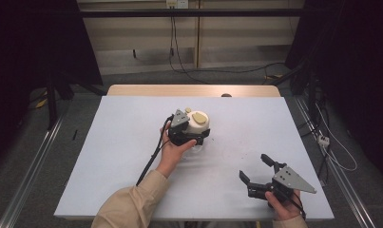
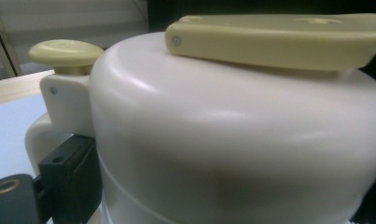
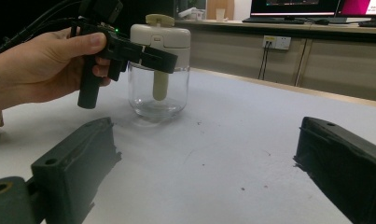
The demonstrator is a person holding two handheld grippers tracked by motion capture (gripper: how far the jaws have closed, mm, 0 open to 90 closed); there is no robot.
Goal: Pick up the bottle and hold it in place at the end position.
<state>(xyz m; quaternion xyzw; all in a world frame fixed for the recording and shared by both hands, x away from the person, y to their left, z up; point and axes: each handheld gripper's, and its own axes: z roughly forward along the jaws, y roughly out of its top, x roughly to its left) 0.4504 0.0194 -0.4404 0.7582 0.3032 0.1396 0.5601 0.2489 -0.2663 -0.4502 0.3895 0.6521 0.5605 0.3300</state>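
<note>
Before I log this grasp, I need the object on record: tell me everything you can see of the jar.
The jar stands upright near the middle of the table. Its body is clear, glass-like, rounded and looks empty; a pale tube hangs inside. On top sits a cream plastic cap with a side handle, a yellowish knob and a flat yellowish lever. The left gripper clasps the cap from the sides.

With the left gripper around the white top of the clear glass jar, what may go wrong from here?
1. The left gripper clamps only the smooth white plastic lid of the clear glass jar; the lid might slip, or come loose, dropping the glass.
2. The grip sits high, so a sideways pull may tip the jar on the pale blue table.
3. The right gripper is open and apart, so it cannot steady the jar.
</note>
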